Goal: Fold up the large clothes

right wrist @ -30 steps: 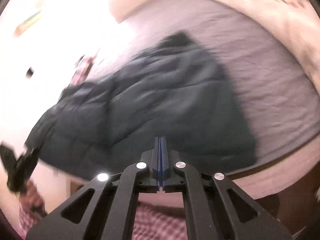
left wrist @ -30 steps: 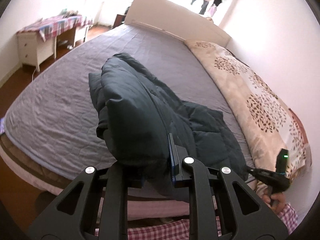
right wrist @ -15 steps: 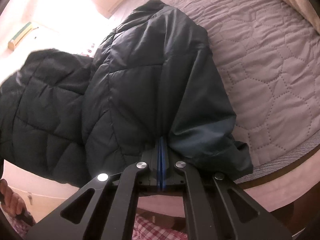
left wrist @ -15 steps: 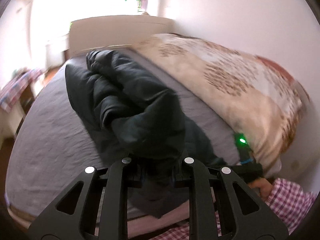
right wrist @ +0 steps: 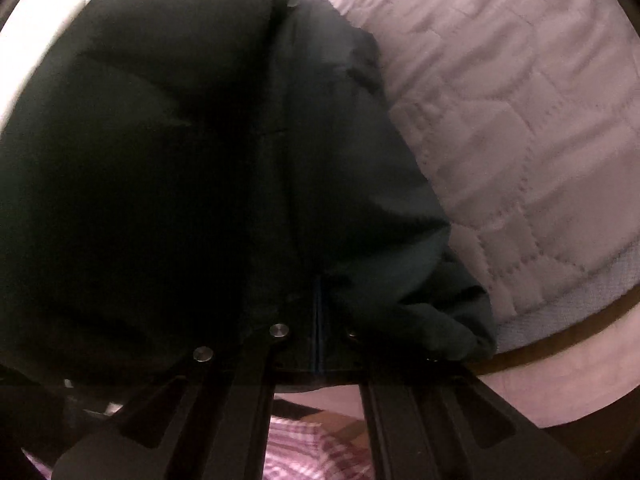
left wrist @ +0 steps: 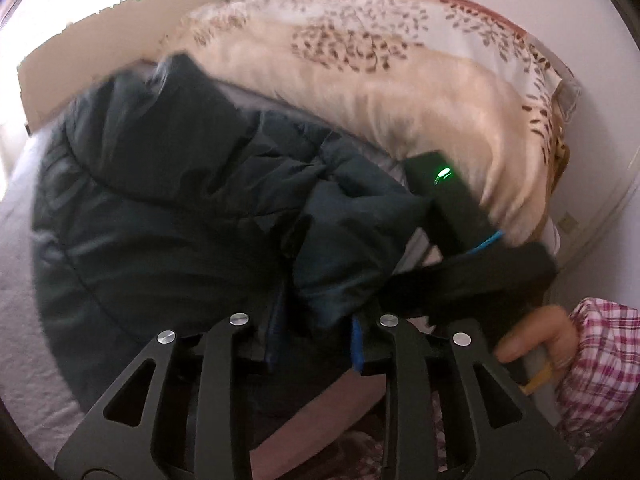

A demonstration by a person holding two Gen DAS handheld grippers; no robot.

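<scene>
A large dark quilted jacket (left wrist: pixel 168 208) lies bunched on the grey quilted bed (left wrist: pixel 16 248). My left gripper (left wrist: pixel 314 344) is shut on a thick fold of the jacket, with fabric filling the gap between the blue pads. My right gripper (right wrist: pixel 318 320) is shut on the jacket (right wrist: pixel 180 168) near the bed's edge; the jacket drapes over it and hides most of its view. The right gripper's body with a green light (left wrist: pixel 448 200) shows close to the left one.
A cream leaf-patterned duvet (left wrist: pixel 400 80) lies along the far side of the bed by the wall. The headboard (left wrist: pixel 100 40) is at the back left. The grey bedspread (right wrist: pixel 520 120) extends to the right; its edge (right wrist: pixel 560 312) is near.
My left gripper swung right with its fold, carrying it over the jacket toward my right gripper. The two grippers are now close together, and the jacket now covers most of the right wrist view.
</scene>
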